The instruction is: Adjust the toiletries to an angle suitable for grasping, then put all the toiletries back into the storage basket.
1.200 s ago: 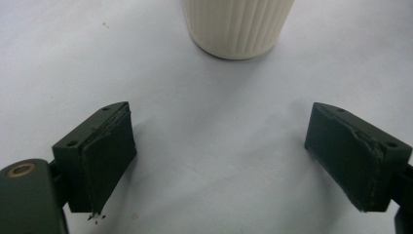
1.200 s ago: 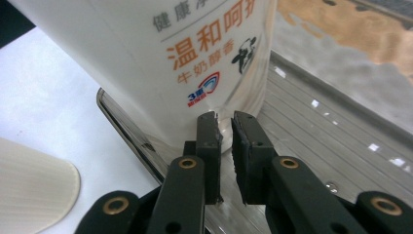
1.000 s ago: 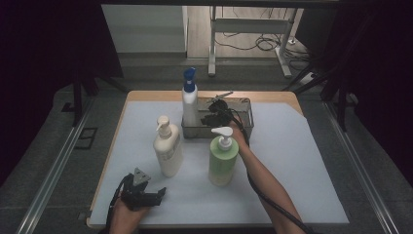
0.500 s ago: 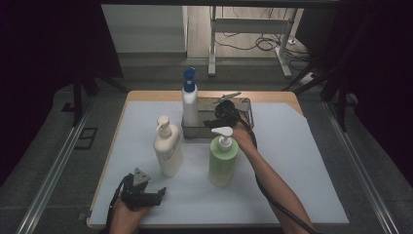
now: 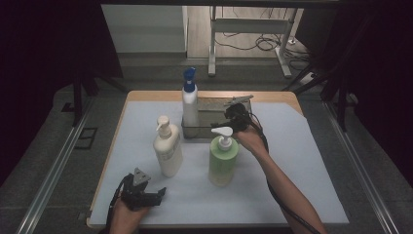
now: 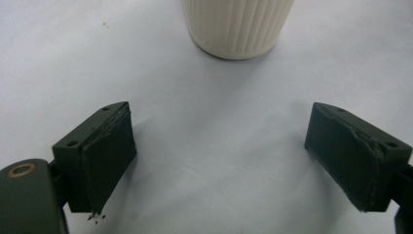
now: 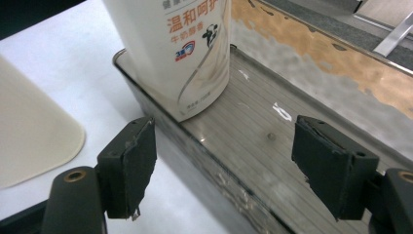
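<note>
Now your right gripper (image 5: 237,116) has just opened its jaws, empty, leaving the blue-capped bottle (image 5: 189,100) standing in the tray (image 5: 214,132), center frame; your left gripper (image 5: 141,191) rests open, empty.

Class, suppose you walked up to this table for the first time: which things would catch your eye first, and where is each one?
Three pump bottles stand out on the white table: a blue-topped bottle standing in the clear tray at the back, a cream bottle left of centre, and a green bottle beside it. The right tongs hover open over the tray; the left tongs rest open near the front edge.
</note>
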A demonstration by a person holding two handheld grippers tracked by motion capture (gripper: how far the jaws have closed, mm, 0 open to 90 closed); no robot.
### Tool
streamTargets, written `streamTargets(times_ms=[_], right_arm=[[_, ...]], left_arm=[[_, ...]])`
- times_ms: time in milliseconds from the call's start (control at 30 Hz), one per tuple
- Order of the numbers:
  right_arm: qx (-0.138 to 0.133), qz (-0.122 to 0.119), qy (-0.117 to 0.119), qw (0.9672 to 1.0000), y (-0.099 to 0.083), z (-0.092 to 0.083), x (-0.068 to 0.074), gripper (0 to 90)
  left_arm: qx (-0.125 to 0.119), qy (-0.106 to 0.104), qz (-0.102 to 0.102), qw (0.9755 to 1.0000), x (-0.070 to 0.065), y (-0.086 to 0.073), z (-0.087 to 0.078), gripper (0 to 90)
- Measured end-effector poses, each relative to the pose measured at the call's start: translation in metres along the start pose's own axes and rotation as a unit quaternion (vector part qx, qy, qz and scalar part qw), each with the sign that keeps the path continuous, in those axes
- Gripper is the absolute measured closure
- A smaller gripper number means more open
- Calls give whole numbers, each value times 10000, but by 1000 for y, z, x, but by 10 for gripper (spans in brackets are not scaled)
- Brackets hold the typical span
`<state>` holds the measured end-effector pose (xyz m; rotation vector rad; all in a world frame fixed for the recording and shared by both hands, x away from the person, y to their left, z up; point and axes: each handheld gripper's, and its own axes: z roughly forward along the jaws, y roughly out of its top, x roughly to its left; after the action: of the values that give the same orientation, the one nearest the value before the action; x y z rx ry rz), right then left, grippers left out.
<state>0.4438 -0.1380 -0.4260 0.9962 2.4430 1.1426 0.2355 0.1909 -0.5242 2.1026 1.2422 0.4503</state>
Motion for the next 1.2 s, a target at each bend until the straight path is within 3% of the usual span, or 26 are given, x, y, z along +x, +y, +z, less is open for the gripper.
streamTargets(times_ms=[600,1200], right_arm=[[-63,-46,-51,10000,-26,-39,-4,184],[-16,-118,-193,9997,-54,-66,-5,153]], left_arm=[[-8,2,-7,10000,0,0,0,107],[-7,5,-6,10000,0,0,0,107]])
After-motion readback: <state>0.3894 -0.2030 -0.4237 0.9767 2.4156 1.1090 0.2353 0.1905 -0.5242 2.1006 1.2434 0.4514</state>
